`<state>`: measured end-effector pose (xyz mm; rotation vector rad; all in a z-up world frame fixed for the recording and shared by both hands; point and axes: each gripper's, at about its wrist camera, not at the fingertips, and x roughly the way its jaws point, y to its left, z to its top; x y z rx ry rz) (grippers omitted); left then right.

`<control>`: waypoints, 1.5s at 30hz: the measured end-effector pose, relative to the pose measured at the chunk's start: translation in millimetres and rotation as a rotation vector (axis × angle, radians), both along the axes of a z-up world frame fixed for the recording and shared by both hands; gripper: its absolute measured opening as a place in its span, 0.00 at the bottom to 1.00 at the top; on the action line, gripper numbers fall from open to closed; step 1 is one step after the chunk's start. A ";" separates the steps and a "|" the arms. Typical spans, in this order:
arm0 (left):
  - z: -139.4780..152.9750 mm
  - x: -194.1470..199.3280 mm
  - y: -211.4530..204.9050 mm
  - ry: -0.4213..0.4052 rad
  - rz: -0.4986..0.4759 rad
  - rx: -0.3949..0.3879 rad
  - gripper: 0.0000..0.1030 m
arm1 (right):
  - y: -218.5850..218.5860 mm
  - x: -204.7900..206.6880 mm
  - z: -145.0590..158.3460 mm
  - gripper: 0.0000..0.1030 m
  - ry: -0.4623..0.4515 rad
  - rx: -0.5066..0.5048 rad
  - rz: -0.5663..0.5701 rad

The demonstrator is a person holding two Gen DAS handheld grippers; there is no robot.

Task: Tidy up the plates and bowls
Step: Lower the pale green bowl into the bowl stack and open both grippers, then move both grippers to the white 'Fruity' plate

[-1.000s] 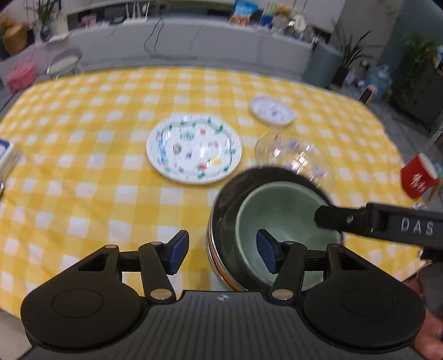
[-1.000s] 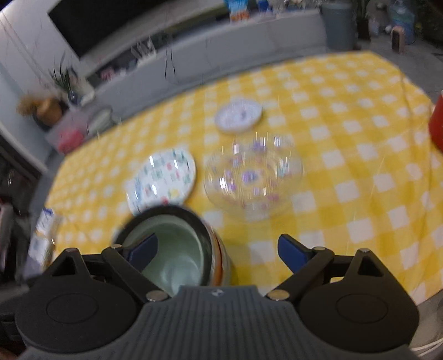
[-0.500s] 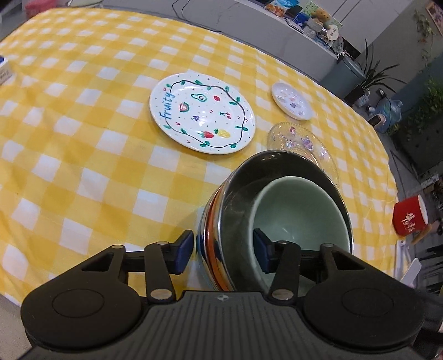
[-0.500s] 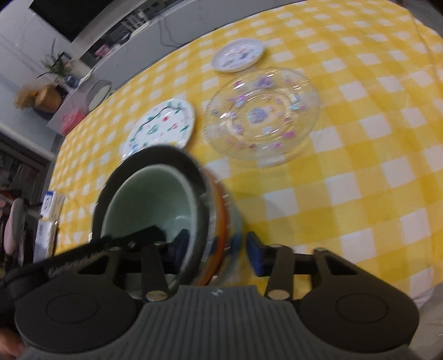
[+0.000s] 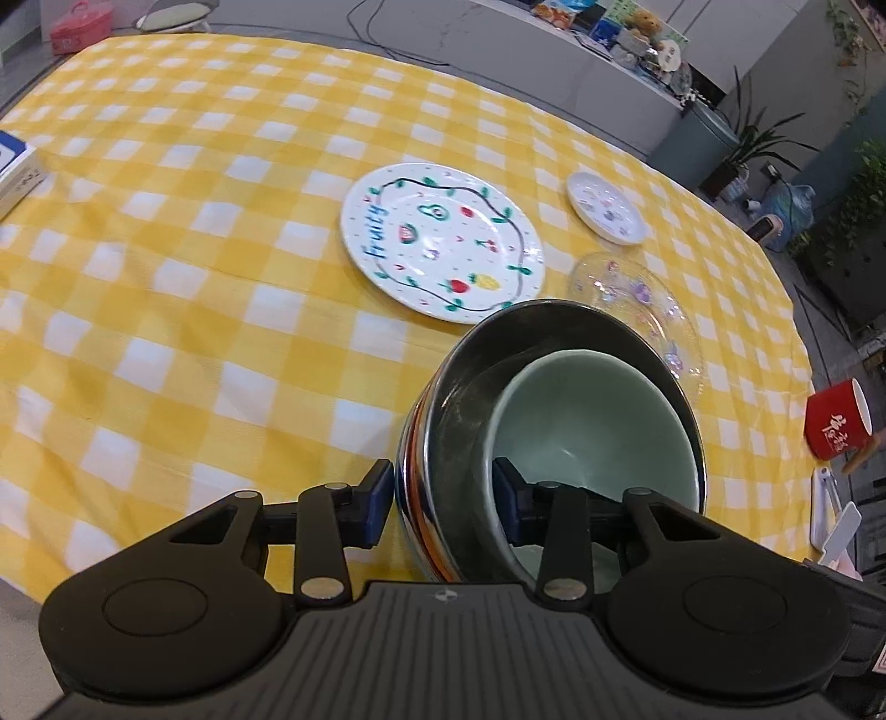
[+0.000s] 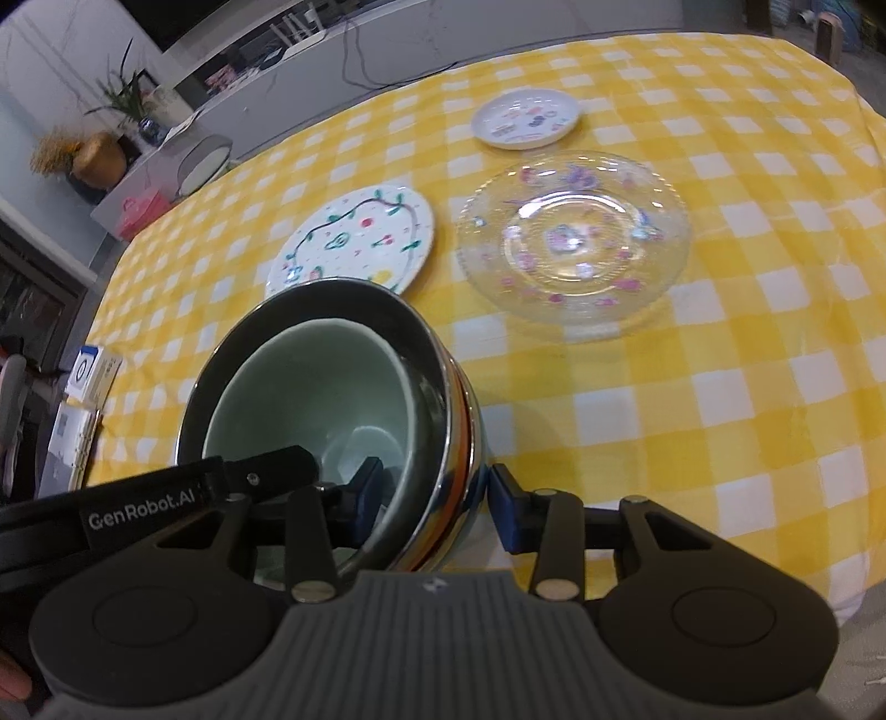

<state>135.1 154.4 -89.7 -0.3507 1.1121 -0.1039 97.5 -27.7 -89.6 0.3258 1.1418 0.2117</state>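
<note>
A steel bowl (image 5: 470,387) with a pale green bowl (image 5: 587,421) nested inside is held above the yellow checked table. My left gripper (image 5: 443,493) is shut on the bowl stack's near wall, one finger outside, one inside. My right gripper (image 6: 432,493) grips the same steel bowl (image 6: 443,421) and green bowl (image 6: 310,387) wall from the other side. A white "Fruity" plate (image 5: 443,241), a clear glass plate (image 6: 573,243) and a small white saucer (image 6: 526,119) lie on the cloth beyond.
A red mug (image 5: 836,421) stands at the table's right edge. A white box (image 5: 14,171) lies at the far left, and boxes (image 6: 88,382) show at the left edge in the right wrist view. A grey counter (image 5: 498,50) runs behind the table.
Both grippers closed on the bowl stack's rim from opposite sides. The stack has risen and tilted a little, and the plates now look farther off.
</note>
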 end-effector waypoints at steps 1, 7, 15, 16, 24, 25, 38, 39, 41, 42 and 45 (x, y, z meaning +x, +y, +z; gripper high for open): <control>-0.2 0.1 2.5 0.000 0.003 0.000 0.43 | 1.9 1.0 -0.5 0.40 0.001 0.001 0.006; 1.2 1.0 9.9 0.000 0.014 0.000 0.43 | 12.0 5.0 0.2 0.40 -0.007 -0.019 0.039; 29.7 -10.2 14.0 -0.127 0.055 0.019 0.44 | 9.1 5.4 9.1 0.42 -0.029 -0.018 0.064; 34.0 -11.7 14.0 -0.143 0.058 0.028 0.44 | 10.1 3.7 14.0 0.43 -0.052 -0.030 0.082; 67.2 -17.0 -0.2 -0.204 0.061 0.077 0.55 | -9.8 -6.4 50.9 0.61 -0.172 -0.061 0.082; 72.5 -17.5 -3.6 -0.213 0.056 0.076 0.58 | -15.5 -6.3 53.6 0.64 -0.172 -0.054 0.072; 95.9 -6.5 -19.8 -0.194 -0.028 0.093 0.59 | -96.0 13.2 89.2 0.72 -0.159 0.061 -0.010; 96.7 -4.5 -19.6 -0.191 -0.037 0.101 0.59 | -104.2 15.3 89.6 0.72 -0.157 0.065 -0.019; 97.2 2.8 -21.3 -0.168 -0.061 0.123 0.58 | -120.2 19.9 88.7 0.72 -0.160 0.058 -0.043; 97.3 6.9 -24.7 -0.155 -0.092 0.138 0.54 | -126.9 22.1 87.8 0.72 -0.161 0.048 -0.054; 95.9 18.7 -42.9 -0.158 -0.229 0.184 0.53 | -145.3 29.5 80.8 0.72 -0.158 0.025 -0.090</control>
